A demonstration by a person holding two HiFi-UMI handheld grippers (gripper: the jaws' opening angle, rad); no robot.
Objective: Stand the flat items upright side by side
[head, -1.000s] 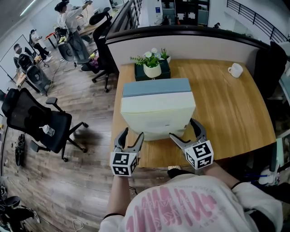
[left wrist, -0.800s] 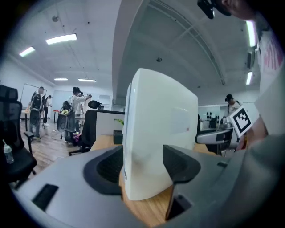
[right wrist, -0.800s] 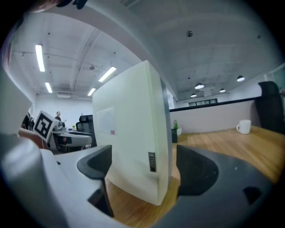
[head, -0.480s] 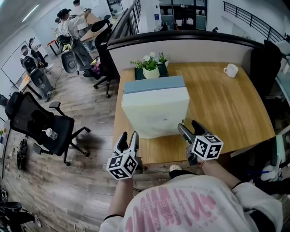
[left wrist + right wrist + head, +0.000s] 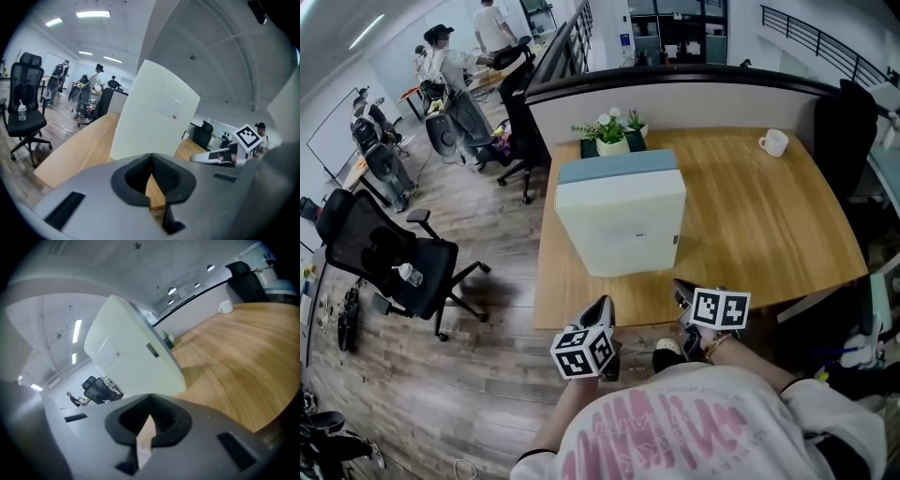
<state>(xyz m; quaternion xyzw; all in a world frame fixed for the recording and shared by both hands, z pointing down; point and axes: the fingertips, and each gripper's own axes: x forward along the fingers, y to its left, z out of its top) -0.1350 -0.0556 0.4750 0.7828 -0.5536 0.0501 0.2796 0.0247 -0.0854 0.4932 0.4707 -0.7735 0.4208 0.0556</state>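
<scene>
A cream flat item (image 5: 621,223) stands upright on the wooden table (image 5: 769,234), with a blue-grey flat item (image 5: 617,166) right behind it, side by side. In the left gripper view the cream item (image 5: 154,110) rises as a tall panel ahead; in the right gripper view it (image 5: 129,350) stands to the left. My left gripper (image 5: 602,309) and right gripper (image 5: 681,290) hover at the table's near edge, apart from the items. Both have just been closing and are now shut, nothing between the jaws of either (image 5: 151,158) (image 5: 150,401).
A potted plant (image 5: 612,139) on a dark box stands behind the items against the partition (image 5: 694,94). A white mug (image 5: 773,142) sits at the far right. To the left are a black office chair (image 5: 384,253) and people (image 5: 450,66) on the wooden floor.
Both grippers drew back from the cream item's lower corners to the table's near edge, rolled, and closed their jaws. The items stay standing.
</scene>
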